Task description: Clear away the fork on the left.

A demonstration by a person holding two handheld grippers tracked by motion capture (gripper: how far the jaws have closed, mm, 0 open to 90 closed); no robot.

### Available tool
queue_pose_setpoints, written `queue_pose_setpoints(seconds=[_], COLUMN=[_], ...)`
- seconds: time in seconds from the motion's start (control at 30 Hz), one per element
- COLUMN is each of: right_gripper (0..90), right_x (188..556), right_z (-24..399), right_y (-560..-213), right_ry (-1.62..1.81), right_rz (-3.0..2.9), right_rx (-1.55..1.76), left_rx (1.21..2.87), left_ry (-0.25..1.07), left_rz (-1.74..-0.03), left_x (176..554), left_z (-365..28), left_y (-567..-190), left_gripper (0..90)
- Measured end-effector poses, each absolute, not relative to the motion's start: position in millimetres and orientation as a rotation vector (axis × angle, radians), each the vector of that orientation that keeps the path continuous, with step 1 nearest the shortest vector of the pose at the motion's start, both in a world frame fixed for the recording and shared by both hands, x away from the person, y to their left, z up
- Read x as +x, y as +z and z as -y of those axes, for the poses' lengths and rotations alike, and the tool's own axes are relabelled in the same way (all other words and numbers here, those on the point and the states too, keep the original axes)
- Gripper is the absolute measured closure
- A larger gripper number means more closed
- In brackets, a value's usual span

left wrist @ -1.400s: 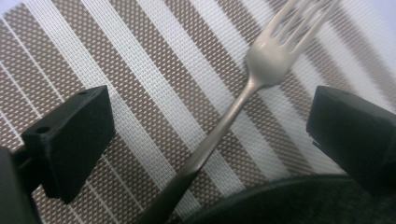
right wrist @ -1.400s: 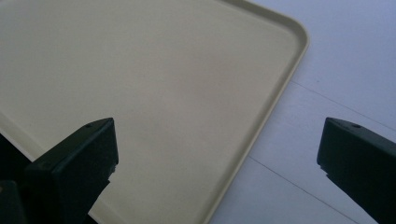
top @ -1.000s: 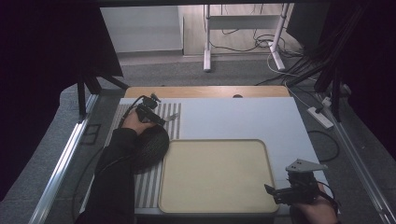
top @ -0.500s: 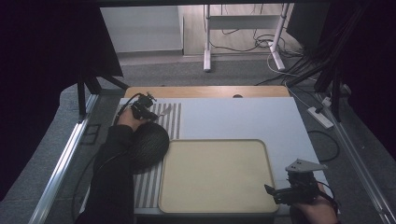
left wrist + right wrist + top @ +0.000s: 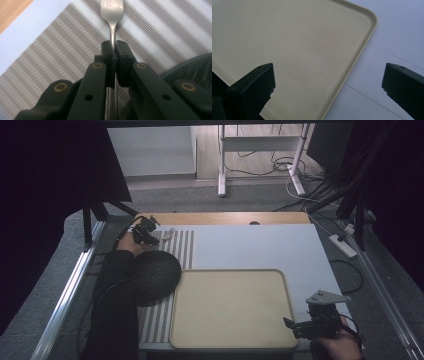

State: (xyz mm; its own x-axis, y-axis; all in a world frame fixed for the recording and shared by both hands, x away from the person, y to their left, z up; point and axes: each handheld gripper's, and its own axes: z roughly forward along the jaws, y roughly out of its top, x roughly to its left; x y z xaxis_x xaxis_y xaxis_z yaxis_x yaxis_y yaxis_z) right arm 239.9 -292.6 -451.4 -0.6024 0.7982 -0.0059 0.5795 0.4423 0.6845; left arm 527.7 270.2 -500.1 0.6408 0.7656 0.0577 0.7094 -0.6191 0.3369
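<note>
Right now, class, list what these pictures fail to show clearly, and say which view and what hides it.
- Fork: tine tips cut off by the left gripper view's top edge; handle hidden beneath the closed jaws.
- Dark woven mat: left part hidden by the sleeve, high view.
- Tray: far side cut off, right gripper view.

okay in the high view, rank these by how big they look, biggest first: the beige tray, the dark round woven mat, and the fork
1. Beige tray, clearly the largest.
2. Dark round woven mat, much smaller than the tray and partly hidden by the person's sleeve.
3. Fork, a thin sliver at the left gripper, by far the smallest.
</note>
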Motion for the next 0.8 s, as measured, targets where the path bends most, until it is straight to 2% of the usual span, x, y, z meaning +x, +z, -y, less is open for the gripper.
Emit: queue_pose_setpoints(seconds=[0.27, 0.57, 0.8], right_gripper=[0.0, 0.0, 0.0], right_x=[240, 239, 239], right_z=[292, 292, 291], right_y=[-451, -451, -451], right_ry=[0.925, 0.923, 0.921], right_rz=[-2.371, -2.371, -2.373], right_rx=[1.175, 1.17, 1.165], left_rx=[2.573, 2.472, 2.463], left_ry=[0.282, 0.175, 0.092], left_rz=[-1.225, -1.233, -1.221], left_x=[516, 493, 473], left_z=[-282, -282, -274], left_y=[-488, -479, -484], left_gripper=[86.2, 86.2, 86.1])
